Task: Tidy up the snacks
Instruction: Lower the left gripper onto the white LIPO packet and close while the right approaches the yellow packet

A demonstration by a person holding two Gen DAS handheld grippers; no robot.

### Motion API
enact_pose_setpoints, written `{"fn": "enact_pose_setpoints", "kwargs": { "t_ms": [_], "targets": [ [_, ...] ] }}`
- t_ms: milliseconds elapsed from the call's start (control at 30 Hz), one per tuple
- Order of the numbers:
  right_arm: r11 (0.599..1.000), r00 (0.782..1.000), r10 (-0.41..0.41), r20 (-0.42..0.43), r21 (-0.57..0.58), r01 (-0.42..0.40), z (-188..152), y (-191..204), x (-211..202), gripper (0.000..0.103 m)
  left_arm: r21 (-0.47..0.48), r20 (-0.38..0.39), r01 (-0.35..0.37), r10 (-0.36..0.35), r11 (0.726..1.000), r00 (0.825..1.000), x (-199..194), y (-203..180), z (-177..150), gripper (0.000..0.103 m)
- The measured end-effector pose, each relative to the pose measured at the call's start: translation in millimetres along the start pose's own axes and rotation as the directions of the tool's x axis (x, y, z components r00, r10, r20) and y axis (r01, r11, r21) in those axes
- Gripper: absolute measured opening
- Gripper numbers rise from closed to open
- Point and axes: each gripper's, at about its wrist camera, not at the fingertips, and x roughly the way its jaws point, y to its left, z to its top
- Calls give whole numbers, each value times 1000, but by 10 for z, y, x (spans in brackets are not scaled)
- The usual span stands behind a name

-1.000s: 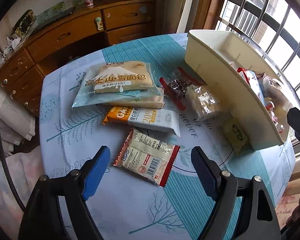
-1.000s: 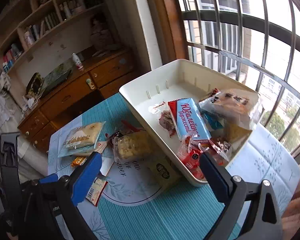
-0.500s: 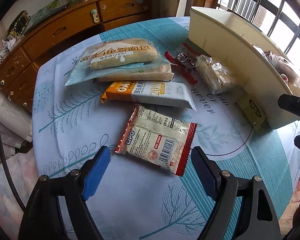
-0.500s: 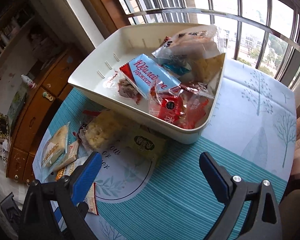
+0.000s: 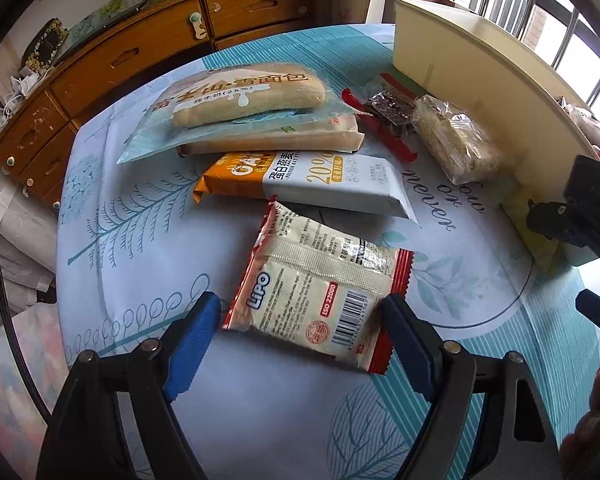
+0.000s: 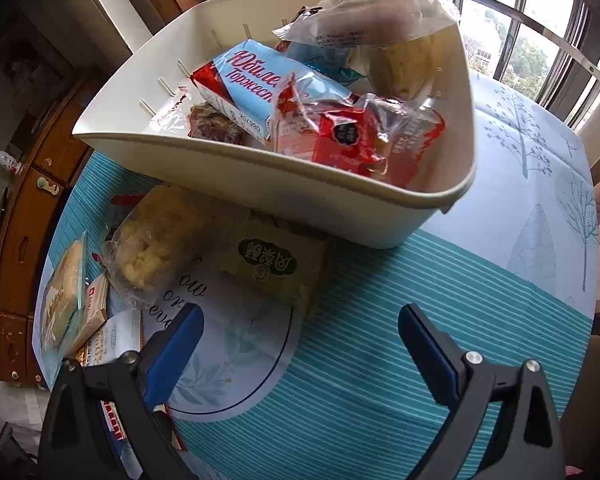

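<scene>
My left gripper (image 5: 302, 328) is open, its blue fingers on either side of the near edge of a cream and red Lipo packet (image 5: 318, 292) lying flat on the table; the pads do not press on it. Behind it lie an orange and white oat bar pack (image 5: 312, 178) and a bread bag (image 5: 244, 98). My right gripper (image 6: 300, 336) is open and empty above the striped cloth, just short of a pale green packet (image 6: 274, 266) that leans against the cream bin (image 6: 260, 176). The bin holds several snacks.
A clear bag of puffed pieces (image 5: 456, 142) and a red-edged dark sweet (image 5: 384, 112) lie beside the bin wall (image 5: 480, 92). A wooden dresser (image 5: 140, 52) stands beyond the round table. Window bars (image 6: 540, 12) run behind the bin. The right gripper's black body (image 5: 588, 216) shows at the right edge.
Both grippers have come down toward the table. The left one now straddles the Lipo packet; the right one has rolled and now looks down at the green packet and the bin.
</scene>
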Motion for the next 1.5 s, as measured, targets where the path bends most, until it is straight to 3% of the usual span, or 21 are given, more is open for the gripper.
{"fn": "enact_pose_setpoints", "kwargs": {
  "t_ms": [400,1133,1500],
  "targets": [
    [999,1000,-30,7,-45,30,43,167,194,98,-11,3,24,-24,1000,1000,73,-57,117,82],
    [988,993,-37,110,-143,52,184,411,391,80,5,-20,34,-34,999,999,122,-285,175,82],
    [972,993,-7,121,-233,35,149,475,391,69,-12,-10,36,-36,999,999,86,-243,152,72]
  ]
}}
